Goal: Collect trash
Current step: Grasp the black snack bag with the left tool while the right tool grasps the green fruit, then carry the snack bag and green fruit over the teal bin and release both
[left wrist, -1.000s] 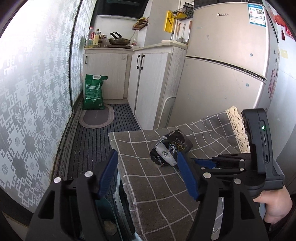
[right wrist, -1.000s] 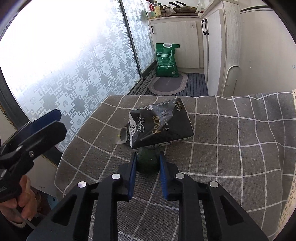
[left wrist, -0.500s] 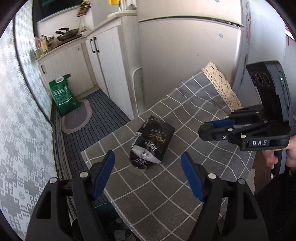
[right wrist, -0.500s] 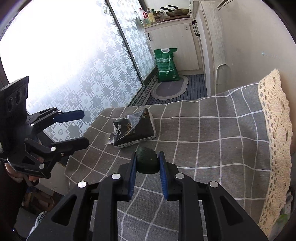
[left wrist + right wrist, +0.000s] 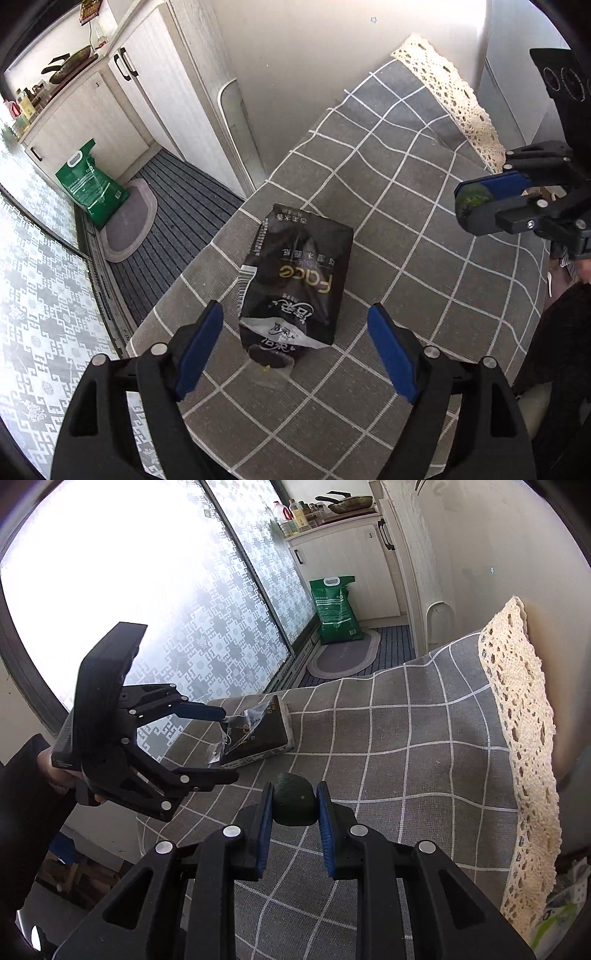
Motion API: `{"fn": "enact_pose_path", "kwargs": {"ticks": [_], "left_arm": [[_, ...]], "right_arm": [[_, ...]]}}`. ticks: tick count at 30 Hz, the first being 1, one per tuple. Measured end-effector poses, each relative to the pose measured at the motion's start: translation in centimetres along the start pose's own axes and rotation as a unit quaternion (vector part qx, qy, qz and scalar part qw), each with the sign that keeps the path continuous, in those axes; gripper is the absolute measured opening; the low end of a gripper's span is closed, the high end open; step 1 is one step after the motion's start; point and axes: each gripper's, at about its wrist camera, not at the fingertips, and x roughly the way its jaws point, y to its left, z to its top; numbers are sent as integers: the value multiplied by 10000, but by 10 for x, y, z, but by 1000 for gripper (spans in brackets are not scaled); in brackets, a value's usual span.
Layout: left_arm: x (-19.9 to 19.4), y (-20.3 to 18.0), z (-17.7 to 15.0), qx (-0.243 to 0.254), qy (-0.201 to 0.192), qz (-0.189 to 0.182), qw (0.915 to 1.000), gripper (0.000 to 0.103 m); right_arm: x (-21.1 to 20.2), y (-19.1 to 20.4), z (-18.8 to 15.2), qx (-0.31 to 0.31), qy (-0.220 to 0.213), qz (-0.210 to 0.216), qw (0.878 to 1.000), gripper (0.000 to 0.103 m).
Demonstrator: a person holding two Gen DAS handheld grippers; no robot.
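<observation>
A black tissue pack [image 5: 299, 273] with gold lettering lies on the grey checked tablecloth [image 5: 406, 206]; it also shows in the right wrist view [image 5: 258, 727]. My left gripper [image 5: 295, 350] is open, its jaws either side of the pack's near end, just above it. It shows from the side in the right wrist view [image 5: 225, 744]. My right gripper [image 5: 293, 805] is shut on a dark green round piece of trash [image 5: 295, 803], held above the cloth; it shows in the left wrist view [image 5: 476, 203].
A cream lace trim [image 5: 524, 701] edges the cloth. White cabinets [image 5: 147, 88] and a wall stand behind the table. A green bag [image 5: 88, 184] and oval mat [image 5: 129, 221] lie on the striped floor. Patterned frosted glass [image 5: 221, 609] runs along the left.
My left gripper has swung over the table and come down around the black pack. My right gripper has lifted the green piece and drawn back from the pack.
</observation>
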Motion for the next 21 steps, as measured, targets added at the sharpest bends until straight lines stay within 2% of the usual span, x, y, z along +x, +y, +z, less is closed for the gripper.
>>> {"fn": "enact_pose_path", "kwargs": {"ticks": [7,9,11,14,21], "left_arm": [[15,8,2,-148,18,-71,9999,78],[14,11,2,-249,-3,-167,9996,57],[13,9,2,-257,10,-157,9995,54],[7,3,-2,-278,-14,-244,9993,52],[-20,-17,-15,-558,-194,-124,9982,52]], "right_arm": [[-4,-6,0,6,-1,40,10000,23],[-4,-5,-1,-20,9,62,10000,23],[-6,-3,-1,-35,15,65,10000,23],[-6,-4,0,-40,18,56,10000,23],[-9,4,0,-167,55,37,9998,23]]}}
